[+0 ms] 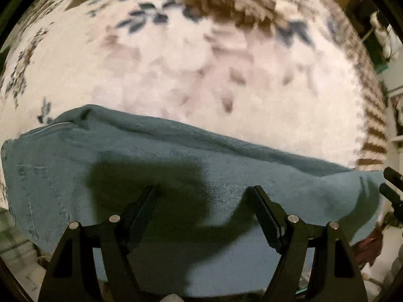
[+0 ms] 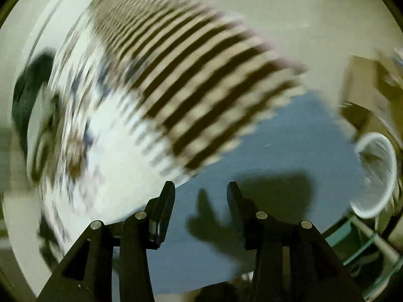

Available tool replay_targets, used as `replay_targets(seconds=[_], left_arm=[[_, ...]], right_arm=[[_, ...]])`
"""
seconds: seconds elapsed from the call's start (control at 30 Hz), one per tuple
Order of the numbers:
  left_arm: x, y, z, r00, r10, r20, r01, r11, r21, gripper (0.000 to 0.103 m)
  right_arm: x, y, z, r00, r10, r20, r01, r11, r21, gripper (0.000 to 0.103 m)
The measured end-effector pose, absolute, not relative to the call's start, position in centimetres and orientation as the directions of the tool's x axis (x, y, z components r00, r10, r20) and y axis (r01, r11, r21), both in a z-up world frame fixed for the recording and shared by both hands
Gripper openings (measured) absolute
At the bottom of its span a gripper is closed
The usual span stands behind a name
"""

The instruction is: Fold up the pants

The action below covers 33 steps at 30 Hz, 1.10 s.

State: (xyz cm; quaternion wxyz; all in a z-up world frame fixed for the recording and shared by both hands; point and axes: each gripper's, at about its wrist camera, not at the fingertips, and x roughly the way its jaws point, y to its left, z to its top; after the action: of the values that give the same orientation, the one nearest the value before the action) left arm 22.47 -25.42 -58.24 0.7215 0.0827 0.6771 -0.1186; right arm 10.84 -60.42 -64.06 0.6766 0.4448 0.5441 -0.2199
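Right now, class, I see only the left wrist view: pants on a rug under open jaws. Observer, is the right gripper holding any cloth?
Observer: No. The right gripper has its jaws apart with nothing between them.
Operator: What lies below it?
Observer: A plain blue surface, just off the rug's striped edge.
Operator: Are any pants in that view?
Observer: I can make none out. The picture is blurred, and the only other thing I can tell is a white tub at the right.
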Motion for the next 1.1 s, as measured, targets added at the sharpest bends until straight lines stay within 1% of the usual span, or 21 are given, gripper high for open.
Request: replay_targets(seconds=[0.07, 0.1, 0.13, 0.17, 0.2, 0.23, 0.27, 0.3, 0.37, 0.4, 0.43, 0.5, 0.63, 0.73, 0.87, 0.97, 1.0, 1.03, 1.07, 1.1], left_arm=[[22.2, -24.8, -60.1, 0.039, -0.016, -0.999, 0.289, 0.957, -0.004, 0.076], [22.0, -24.2, -60.9, 0.032, -0.006, -0.999, 0.291, 0.957, 0.003, 0.079], [21.9, -23.5, -61.4, 0.028, -0.018, -0.999, 0.295, 0.956, -0.009, 0.081], [21.7, -23.3, -61.6, 0.03, -0.03, -0.999, 0.299, 0.954, -0.019, 0.081], [21.5, -22.9, -61.7, 0.035, -0.031, -0.999, 0.31, 0.951, -0.018, 0.081], [21.2, -22.6, -61.7, 0.037, -0.026, -0.999, 0.32, 0.948, -0.013, 0.081], [21.0, -22.3, -61.8, 0.035, -0.026, -0.999, 0.322, 0.947, -0.013, 0.081], [20.7, -22.1, -61.8, 0.032, -0.025, -0.999, 0.321, 0.947, -0.014, 0.081], [21.1, -21.2, -61.8, 0.02, -0.021, -1.0, 0.31, 0.951, -0.014, 0.081], [21.0, -21.1, -61.7, 0.011, -0.029, -1.0, 0.295, 0.955, -0.024, 0.081], [21.0, -21.3, -61.3, 0.005, -0.047, -0.999, 0.28, 0.959, -0.043, 0.081], [21.6, -23.0, -60.1, 0.01, -0.066, -0.998, 0.269, 0.961, -0.061, 0.081], [21.4, -23.5, -59.0, 0.043, -0.073, -0.996, 0.298, 0.953, -0.057, 0.081], [22.0, -25.0, -59.4, 0.033, -0.07, -0.997, 0.304, 0.951, -0.057, 0.081], [22.8, -28.5, -60.0, 0.037, -0.059, -0.998, 0.31, 0.95, -0.045, 0.081], [23.0, -30.1, -61.2, 0.031, -0.051, -0.998, 0.307, 0.951, -0.039, 0.081], [22.9, -30.4, -61.5, 0.028, -0.047, -0.998, 0.307, 0.951, -0.037, 0.081], [23.0, -30.6, -61.7, 0.026, -0.044, -0.999, 0.306, 0.951, -0.034, 0.081], [22.8, -30.8, -61.9, 0.025, -0.04, -0.999, 0.306, 0.952, -0.031, 0.081], [22.8, -30.9, -61.9, 0.026, -0.037, -0.999, 0.308, 0.951, -0.028, 0.081]], right_arm=[[13.0, -58.5, -66.2, 0.236, 0.231, -0.944, 0.75, 0.574, 0.328, 0.045], [13.2, -57.9, -67.4, 0.176, 0.233, -0.956, 0.746, 0.602, 0.284, 0.045], [13.1, -57.5, -68.6, 0.111, 0.221, -0.969, 0.744, 0.628, 0.228, 0.043], [12.3, -57.5, -69.6, 0.058, 0.196, -0.979, 0.745, 0.644, 0.173, 0.043], [11.2, -57.8, -70.3, 0.021, 0.175, -0.984, 0.75, 0.648, 0.132, 0.038], [9.9, -58.3, -70.8, 0.008, 0.169, -0.986, 0.762, 0.638, 0.115, 0.027], [8.5, -58.9, -70.8, 0.055, 0.181, -0.982, 0.772, 0.616, 0.156, 0.027], [7.8, -59.3, -70.6, 0.063, 0.191, -0.98, 0.773, 0.611, 0.169, 0.027], [7.3, -59.5, -70.2, 0.032, 0.193, -0.981, 0.764, 0.628, 0.148, 0.031], [7.2, -59.6, -69.7, 0.024, 0.194, -0.981, 0.762, 0.631, 0.144, 0.036], [7.2, -59.8, -69.2, 0.027, 0.196, -0.98, 0.762, 0.631, 0.147, 0.045], [7.3, -60.9, -67.3, 0.085, 0.181, -0.98, 0.772, 0.61, 0.179, 0.047], [7.0, -65.1, -64.0, 0.139, 0.033, -0.99, 0.808, 0.573, 0.133, 0.058], [6.9, -69.0, -64.1, 0.114, -0.038, -0.993, 0.837, 0.542, 0.075, 0.064], [8.2, -71.8, -66.6, 0.084, 0.012, -0.996, 0.821, 0.566, 0.076, 0.066], [9.2, -71.8, -68.2, 0.08, 0.07, -0.994, 0.852, 0.513, 0.104, 0.066], [9.0, -72.0, -68.3, 0.094, 0.082, -0.992, 0.859, 0.496, 0.122, 0.061], [9.0, -72.0, -68.2, 0.118, 0.088, -0.989, 0.857, 0.494, 0.146, 0.044], [9.0, -71.5, -67.7, 0.148, 0.085, -0.985, 0.839, 0.517, 0.171, 0.042], [9.0, -70.4, -67.3, 0.153, 0.076, -0.985, 0.814, 0.556, 0.169, 0.042]])
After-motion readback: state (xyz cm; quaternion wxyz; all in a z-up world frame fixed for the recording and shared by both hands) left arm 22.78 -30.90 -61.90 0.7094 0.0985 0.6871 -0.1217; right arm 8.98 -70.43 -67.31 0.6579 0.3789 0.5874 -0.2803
